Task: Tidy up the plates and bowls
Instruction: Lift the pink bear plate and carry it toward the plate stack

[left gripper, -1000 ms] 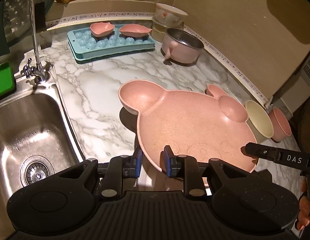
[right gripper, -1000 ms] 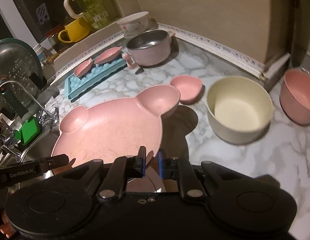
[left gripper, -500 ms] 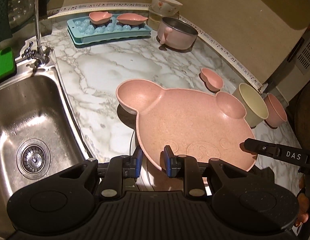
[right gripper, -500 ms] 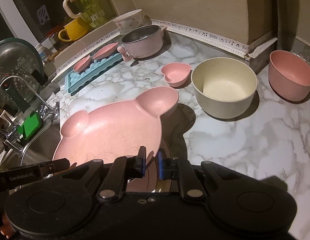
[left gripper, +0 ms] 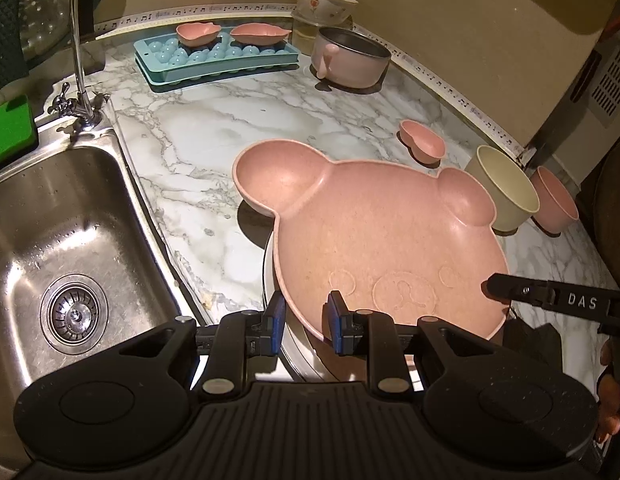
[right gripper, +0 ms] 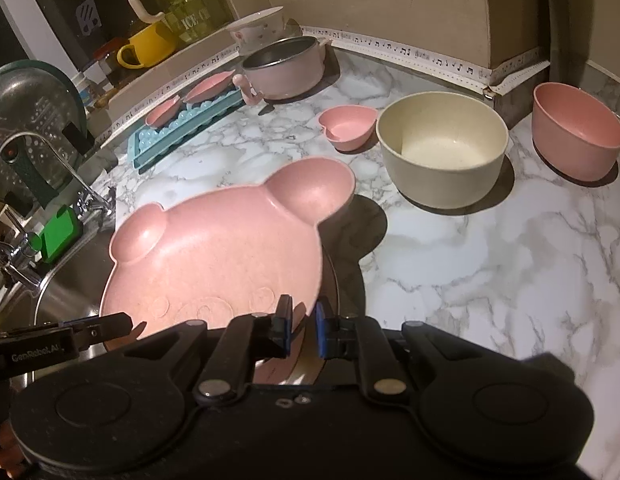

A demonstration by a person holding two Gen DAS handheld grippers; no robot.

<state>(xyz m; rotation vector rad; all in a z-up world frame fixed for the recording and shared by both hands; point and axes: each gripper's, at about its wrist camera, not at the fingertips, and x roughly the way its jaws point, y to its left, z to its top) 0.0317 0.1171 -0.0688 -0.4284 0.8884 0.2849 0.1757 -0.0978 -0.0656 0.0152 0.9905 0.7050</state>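
A pink bear-shaped plate (left gripper: 381,240) hangs just above the counter's near edge, ears pointing away from me. My left gripper (left gripper: 306,320) is shut on its near rim. My right gripper (right gripper: 302,330) is shut on the plate (right gripper: 214,256) at its other near corner. Each gripper's tip shows in the other's view: the right gripper (left gripper: 495,284) and the left gripper (right gripper: 124,322). Under the bear plate lies a white plate (left gripper: 290,346), mostly hidden. A cream bowl (right gripper: 441,148), a pink bowl (right gripper: 577,132) and a small heart-shaped pink dish (right gripper: 347,126) stand beyond.
A steel sink (left gripper: 50,240) with a tap (left gripper: 76,40) lies to the left. At the back are a blue ice tray (left gripper: 218,60) bearing two small pink dishes, a pink pot (left gripper: 351,62) and a floral bowl (left gripper: 323,2). The wall runs along the right.
Both grippers have drawn back toward the counter's near edge and sunk a little with the bear plate. The white plate beneath it has come into view.
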